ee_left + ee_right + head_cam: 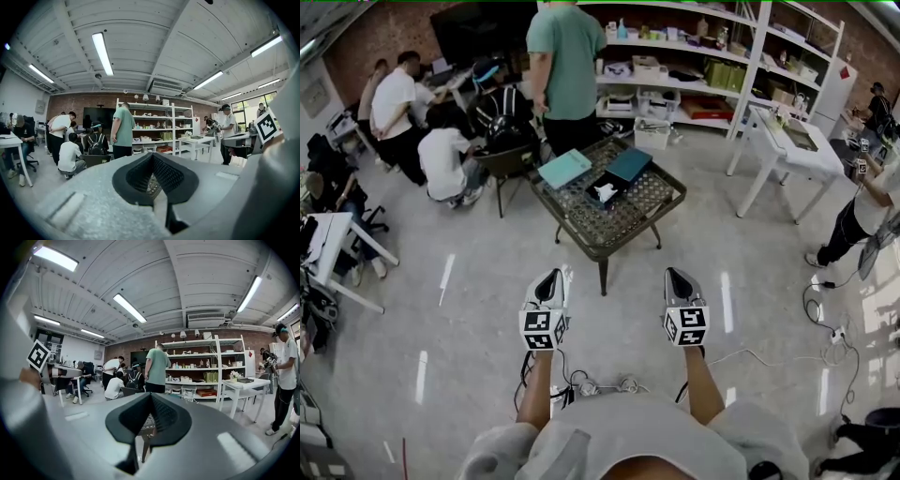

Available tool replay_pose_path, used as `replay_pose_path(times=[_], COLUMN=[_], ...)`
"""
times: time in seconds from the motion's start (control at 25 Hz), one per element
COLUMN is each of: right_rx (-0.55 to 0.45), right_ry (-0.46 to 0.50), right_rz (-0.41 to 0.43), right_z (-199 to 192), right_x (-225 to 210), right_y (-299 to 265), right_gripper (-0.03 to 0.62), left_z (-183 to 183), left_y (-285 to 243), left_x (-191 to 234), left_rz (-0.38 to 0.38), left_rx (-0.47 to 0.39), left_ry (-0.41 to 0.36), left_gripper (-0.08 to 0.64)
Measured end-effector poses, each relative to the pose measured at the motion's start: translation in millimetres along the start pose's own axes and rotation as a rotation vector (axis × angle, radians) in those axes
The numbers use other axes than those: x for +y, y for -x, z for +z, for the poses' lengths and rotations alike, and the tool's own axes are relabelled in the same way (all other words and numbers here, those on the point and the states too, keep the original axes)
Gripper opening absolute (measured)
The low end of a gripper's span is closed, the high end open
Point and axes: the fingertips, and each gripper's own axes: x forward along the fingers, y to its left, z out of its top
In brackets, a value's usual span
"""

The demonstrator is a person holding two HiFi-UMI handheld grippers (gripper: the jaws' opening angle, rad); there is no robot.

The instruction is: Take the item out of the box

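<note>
Clearly only at the approach step, nothing taken out yet. Nearest, side by side over the floor: left gripper (549, 278) and right gripper (678, 278), both clenched and empty. Farther ahead, well apart from both: low mesh table (582, 246), with the open box (617, 184) near its middle and the white item (605, 193) lying inside. Beyond, toward the far edge: light teal cover (565, 169) and dark teal cover (629, 164). Next, likely: walk to the table's near edge, spread one pair of jaws, reach down into the box.
</note>
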Motion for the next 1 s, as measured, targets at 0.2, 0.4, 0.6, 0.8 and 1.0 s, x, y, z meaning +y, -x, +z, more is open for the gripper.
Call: replay_pose_path(times=[0.2, 0.4, 0.6, 0.8, 1.0], right_rx=[-0.002, 0.001, 0.016, 0.031, 0.032], right_ry=[0.009, 0.010, 0.005, 0.005, 0.004], right_rz=[0.029, 0.048, 0.061, 0.073, 0.078], right_z=[1, -3, -12, -18, -16], right_x=[-10, -24, -25, -27, -29], right_y=[2, 7, 7, -4, -26], right_gripper=[0.000, 0.000, 0.000, 0.000, 0.000], left_z=[0, -4, -10, -14, -15], left_y=[-5, -9, -12, -20, -39], left_x=[-16, -34, -40, -40, -30], left_rz=[0.010, 0.014, 0.014, 0.019, 0.019], left_rx=[0.005, 0.018, 0.031, 0.037, 0.045], left_ry=[-0.008, -0.013, -0.015, -0.006, -0.001], left_gripper=[0.003, 0.003, 0.003, 0.003, 0.003])
